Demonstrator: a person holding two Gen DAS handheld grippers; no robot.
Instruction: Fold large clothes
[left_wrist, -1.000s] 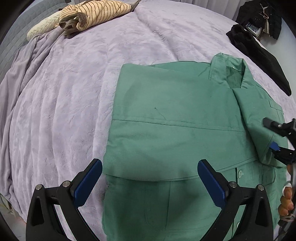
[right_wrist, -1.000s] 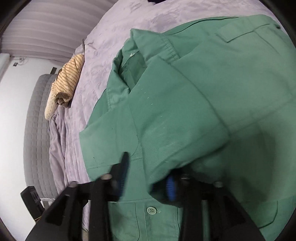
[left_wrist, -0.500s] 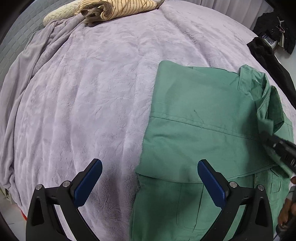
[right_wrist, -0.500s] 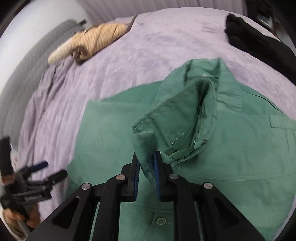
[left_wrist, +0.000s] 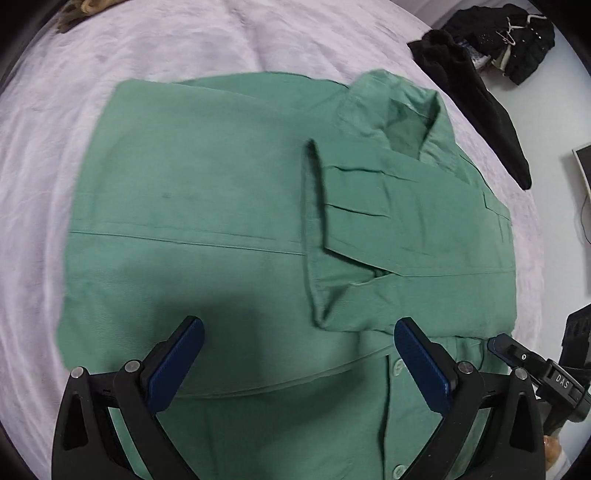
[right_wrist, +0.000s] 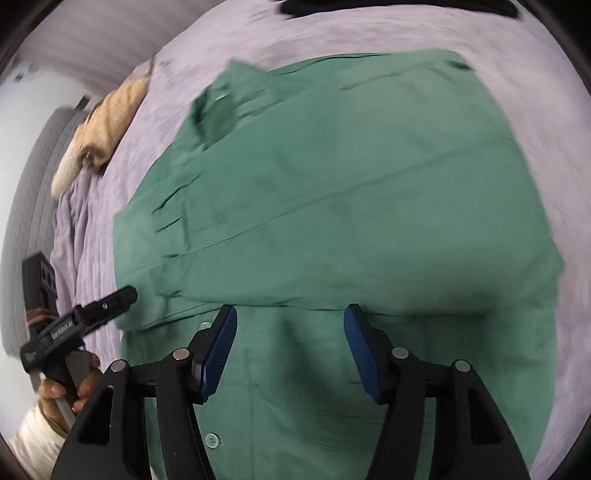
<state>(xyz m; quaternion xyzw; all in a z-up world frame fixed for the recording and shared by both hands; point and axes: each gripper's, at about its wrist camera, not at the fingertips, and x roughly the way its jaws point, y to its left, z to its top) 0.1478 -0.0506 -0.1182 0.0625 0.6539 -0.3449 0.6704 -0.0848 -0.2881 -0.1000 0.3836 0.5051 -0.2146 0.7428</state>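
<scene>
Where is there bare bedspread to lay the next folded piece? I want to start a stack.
The widest bare stretch of the lilac bedspread lies left of the green shirt, reaching up toward the striped garment. To the right it is crowded: only a thin strip separates the shirt from the black garment.

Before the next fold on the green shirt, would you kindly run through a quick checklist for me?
1. Left tool open, empty: ok.
2. Right tool open, empty: ok.
3. Both sleeves folded onto the green shirt: ok.
4. Folded sleeve flat: not ok, its edge stands up.
5. Black garment apart from the shirt: ok.
6. Shirt hem position: cannot tell, out of view.
</scene>
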